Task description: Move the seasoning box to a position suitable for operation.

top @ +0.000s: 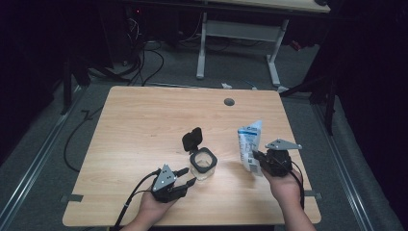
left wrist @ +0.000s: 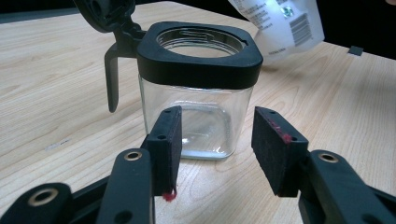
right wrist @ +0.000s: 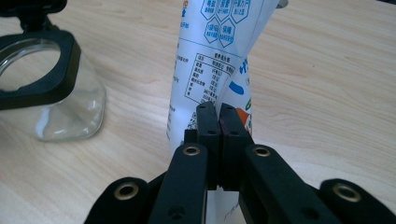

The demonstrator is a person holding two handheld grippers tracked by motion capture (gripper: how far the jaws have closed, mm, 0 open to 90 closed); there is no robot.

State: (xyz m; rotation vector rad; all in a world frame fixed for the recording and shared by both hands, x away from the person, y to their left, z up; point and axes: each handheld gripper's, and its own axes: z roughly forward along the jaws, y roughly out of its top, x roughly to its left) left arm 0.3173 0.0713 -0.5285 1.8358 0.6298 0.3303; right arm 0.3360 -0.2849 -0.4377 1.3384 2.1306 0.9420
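Note:
A clear glass jar (top: 203, 166) with a black square rim and its hinged black lid (top: 192, 138) flipped up stands near the table's front middle. In the left gripper view the jar (left wrist: 198, 100) stands just beyond my left gripper (left wrist: 217, 149), whose jaws are open with nothing between them. My left gripper (top: 185, 183) lies low on the table, left of the jar. My right gripper (top: 256, 159) is shut on the lower edge of a white and blue printed pouch (top: 249, 144), held upright to the right of the jar. The pouch (right wrist: 215, 70) rises past the pinched pads of the right gripper (right wrist: 218, 114).
The light wooden table (top: 144, 120) has a grey cable hole (top: 229, 102) near its far edge. Cables trail from both grippers toward the front. A white desk frame (top: 238, 43) stands on the floor beyond.

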